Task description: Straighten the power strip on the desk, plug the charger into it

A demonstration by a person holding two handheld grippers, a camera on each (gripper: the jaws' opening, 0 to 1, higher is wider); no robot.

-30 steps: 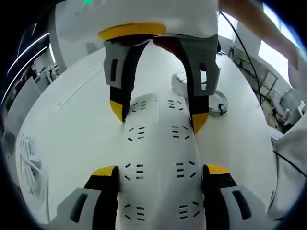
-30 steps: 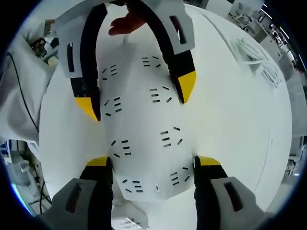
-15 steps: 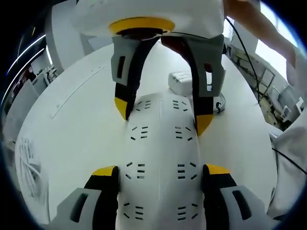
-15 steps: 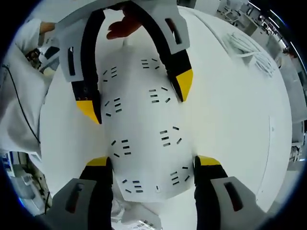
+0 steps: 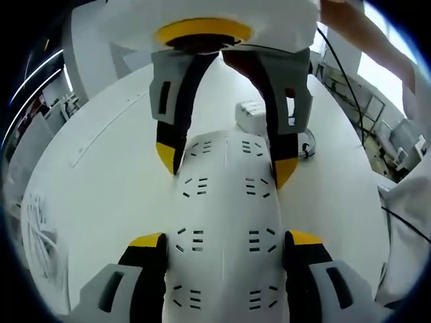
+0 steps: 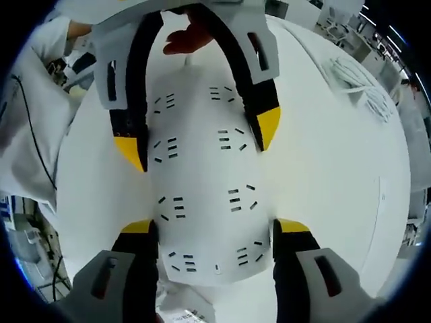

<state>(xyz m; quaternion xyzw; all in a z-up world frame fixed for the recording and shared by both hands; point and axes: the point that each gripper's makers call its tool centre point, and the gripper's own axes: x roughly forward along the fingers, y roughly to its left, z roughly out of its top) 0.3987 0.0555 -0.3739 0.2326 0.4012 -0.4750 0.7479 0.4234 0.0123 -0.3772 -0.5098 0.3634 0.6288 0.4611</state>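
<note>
- Power strip [image 5: 225, 222] lies flat on the white desk [image 5: 87, 202], lengthwise between both tools, socket face up.
- My left gripper [image 5: 225, 245] straddles the near end in the left gripper view, jaws spread to the strip's full width, yellow tips at its two long edges. I judge them touching or just beside the sides — contact is not certain.
- My right gripper [image 6: 215, 232] brackets the opposite end the same way in the right gripper view, opened as wide as the strip.
- Step in hand: straightening. With both ends bracketed, I read this as the squaring phase — plugging in is not yet begun.
- Charger [image 5: 252, 116], a white block, sits on the desk just beyond the strip's far end, a coiled cable [image 5: 308, 147] beside it.
- Next move calls for releasing one end, then reaching for the charger and lining its prongs with a socket.
</note>
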